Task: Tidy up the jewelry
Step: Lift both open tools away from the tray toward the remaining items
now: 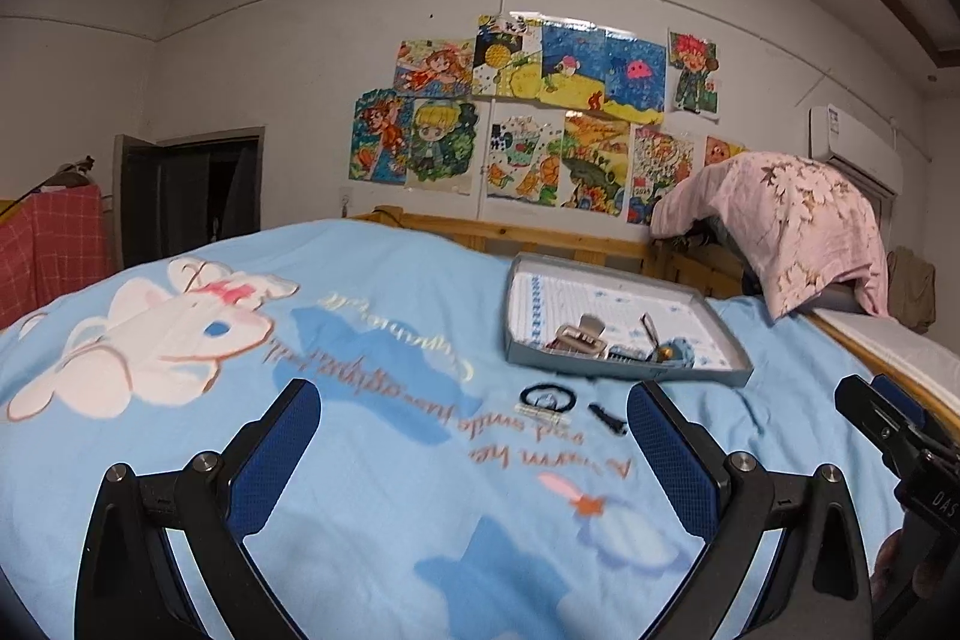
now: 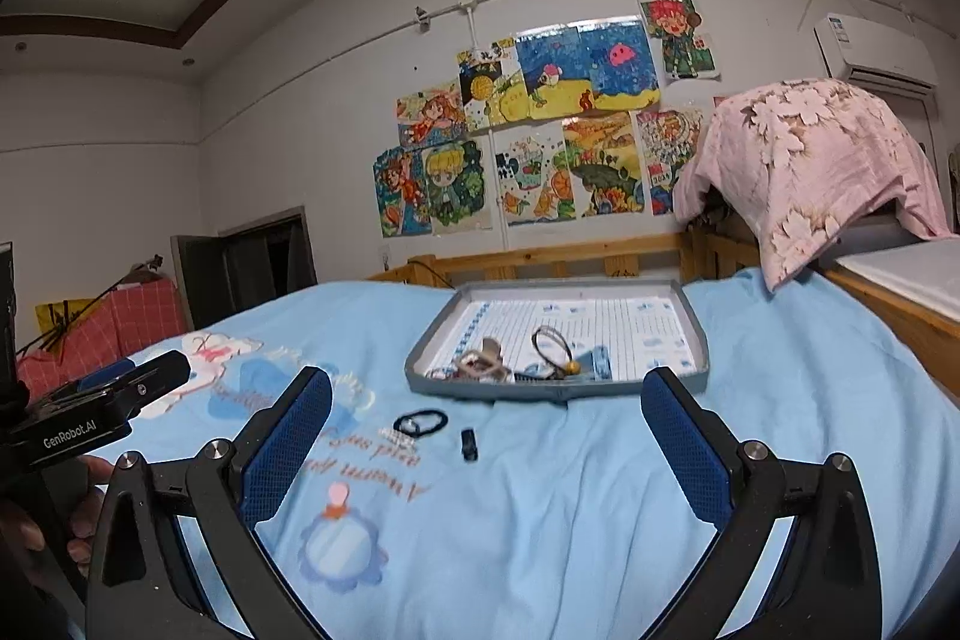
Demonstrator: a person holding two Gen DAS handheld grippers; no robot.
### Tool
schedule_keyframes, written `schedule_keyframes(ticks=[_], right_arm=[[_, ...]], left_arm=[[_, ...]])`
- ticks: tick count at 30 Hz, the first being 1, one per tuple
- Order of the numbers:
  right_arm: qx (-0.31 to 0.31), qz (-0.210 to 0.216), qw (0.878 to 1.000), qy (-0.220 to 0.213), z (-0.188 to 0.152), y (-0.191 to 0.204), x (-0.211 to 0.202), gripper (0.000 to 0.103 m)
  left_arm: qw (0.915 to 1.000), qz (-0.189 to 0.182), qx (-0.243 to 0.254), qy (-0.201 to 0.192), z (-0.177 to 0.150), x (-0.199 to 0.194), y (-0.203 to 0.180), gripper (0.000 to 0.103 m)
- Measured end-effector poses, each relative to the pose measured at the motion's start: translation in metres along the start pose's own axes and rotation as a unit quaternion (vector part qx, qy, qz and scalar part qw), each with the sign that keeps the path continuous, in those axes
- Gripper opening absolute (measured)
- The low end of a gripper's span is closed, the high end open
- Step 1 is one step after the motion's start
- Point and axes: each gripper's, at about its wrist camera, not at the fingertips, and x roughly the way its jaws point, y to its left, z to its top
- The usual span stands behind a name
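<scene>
left wrist view: left gripper jaws spread wide, nothing between the pads, hovering over light blue bedsheet. right gripper seen at the right edge, held by a hand. grey tray on the sheet ahead, holding a metal hair clip, a loop hair tie with a gold bead, blue fabric piece. just short of the tray, loose on the sheet: black hair tie, clear beaded clip touching it, small black clip beside.

right wrist view: right gripper jaws also wide apart, empty. same black hair tie and black clip between pads and tray. left gripper at left edge.
</scene>
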Motion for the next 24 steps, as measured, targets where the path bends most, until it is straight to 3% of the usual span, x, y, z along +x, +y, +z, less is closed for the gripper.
schedule_keyframes(ticks=[8,19,24], right_arm=[[-0.003,-0.004,0.999,0.038,-0.017,0.002,-0.003,0.101],[0.000,-0.010,0.999,0.042,-0.020,0.002,-0.002,0.101],[0.002,-0.011,0.999,0.046,-0.021,0.002,0.001,0.101]], left_arm=[[0.9999,0.008,0.002,0.014,-0.012,-0.002,0.004,0.103],[0.9997,0.013,0.000,0.021,-0.014,0.000,0.008,0.103],[0.9991,0.003,-0.002,0.042,-0.013,0.011,0.010,0.103]])
